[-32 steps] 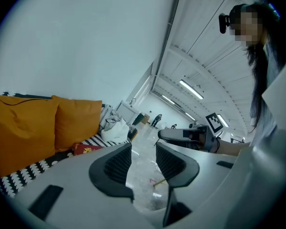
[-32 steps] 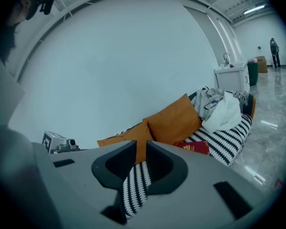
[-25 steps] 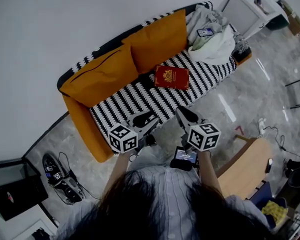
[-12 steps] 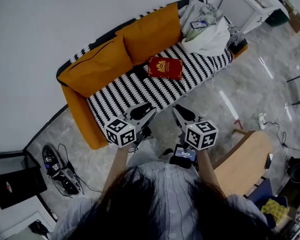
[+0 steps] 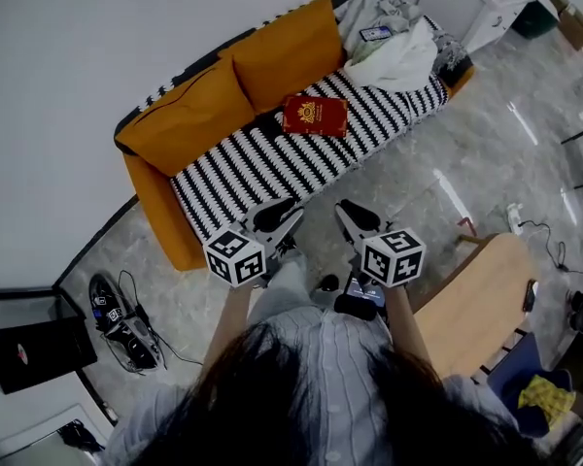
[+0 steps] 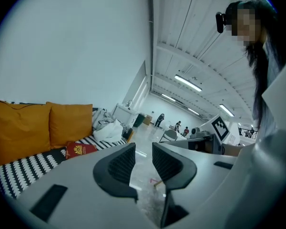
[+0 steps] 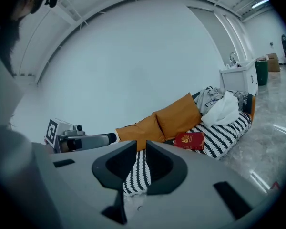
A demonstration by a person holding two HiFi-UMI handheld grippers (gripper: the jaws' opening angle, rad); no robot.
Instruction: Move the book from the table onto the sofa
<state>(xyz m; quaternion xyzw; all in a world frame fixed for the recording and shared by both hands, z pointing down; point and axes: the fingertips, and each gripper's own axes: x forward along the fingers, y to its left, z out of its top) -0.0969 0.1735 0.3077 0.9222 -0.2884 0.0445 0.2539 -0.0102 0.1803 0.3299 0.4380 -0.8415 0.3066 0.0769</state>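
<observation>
The red book [image 5: 315,115] is lying flat on the black-and-white striped seat of the sofa [image 5: 243,173], in the upper middle of the head view. It is sitting just in front of the right-hand orange cushion [image 5: 284,54], while a second orange cushion [image 5: 187,119] is leaning to its left. A heap of pale clothes [image 5: 394,42] is occupying the sofa's far right end, apart from the book.

The person is holding both grippers over the grey marble floor [image 5: 466,153] in the middle of the frame, well apart from the book and pointing toward the sofa. The left gripper [image 5: 277,216] is showing its two dark jaws standing apart with a clear gap; they have just been closing, and nothing is sitting between them. The right gripper [image 5: 358,217] is keeping a narrower slit between its jaws, through which only the distant striped seat is showing; it is gripping nothing.

A light wooden table [image 5: 476,299] is curving along the lower right of the head view, beside the person's right arm.
</observation>
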